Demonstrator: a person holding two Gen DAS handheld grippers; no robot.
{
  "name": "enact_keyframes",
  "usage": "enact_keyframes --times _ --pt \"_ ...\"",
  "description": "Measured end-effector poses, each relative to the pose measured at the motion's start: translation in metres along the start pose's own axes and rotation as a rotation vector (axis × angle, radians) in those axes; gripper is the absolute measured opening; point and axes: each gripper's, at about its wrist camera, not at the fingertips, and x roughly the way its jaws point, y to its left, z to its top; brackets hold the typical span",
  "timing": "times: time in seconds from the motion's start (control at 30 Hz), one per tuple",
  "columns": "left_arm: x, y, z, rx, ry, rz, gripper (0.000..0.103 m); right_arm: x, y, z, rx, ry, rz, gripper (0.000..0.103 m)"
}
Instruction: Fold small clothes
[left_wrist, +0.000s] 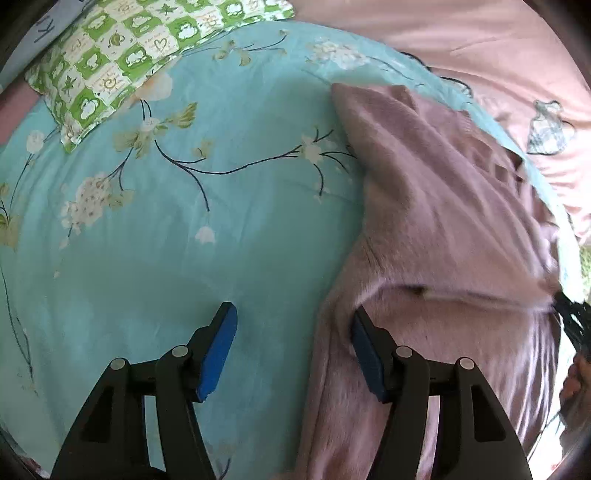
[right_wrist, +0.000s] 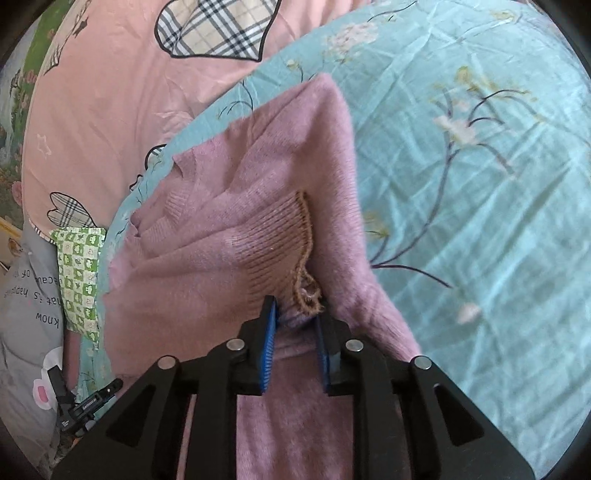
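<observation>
We see a turquoise bedsheet printed with white flowers and dark stems (left_wrist: 177, 258). At its far edge lies a green-and-white checked pillow (left_wrist: 122, 62), and beside it a pink cover with plaid hearts (right_wrist: 122, 81). A grey cushion with printed words (right_wrist: 26, 314) sits nearby.

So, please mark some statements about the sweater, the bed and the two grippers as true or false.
1. The sweater is pink-mauve knit. True.
2. It lies on a bare wooden floor. False: it lies on a turquoise floral cover.
3. The left gripper is clamped on a sleeve. False: its jaws stand apart, nothing pinched.
4. The right gripper has knit fabric between its fingers. True.
5. A green-and-white checked pillow lies on the bed. True.
</observation>
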Motion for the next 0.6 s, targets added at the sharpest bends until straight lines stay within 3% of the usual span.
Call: enact_keyframes --times 0.2,0.6 --pt "-0.021 0.0 -0.008 0.033 -0.008 -0.005 0.061 -0.027 -0.001 -0.008 -0.012 -0.033 -0.033 0.038" --pt "-0.048 -0.024 -0.053 0.1 0.011 -0.057 0.062 -0.076 0.002 -0.048 -0.052 -0.042 -0.023 0.041"
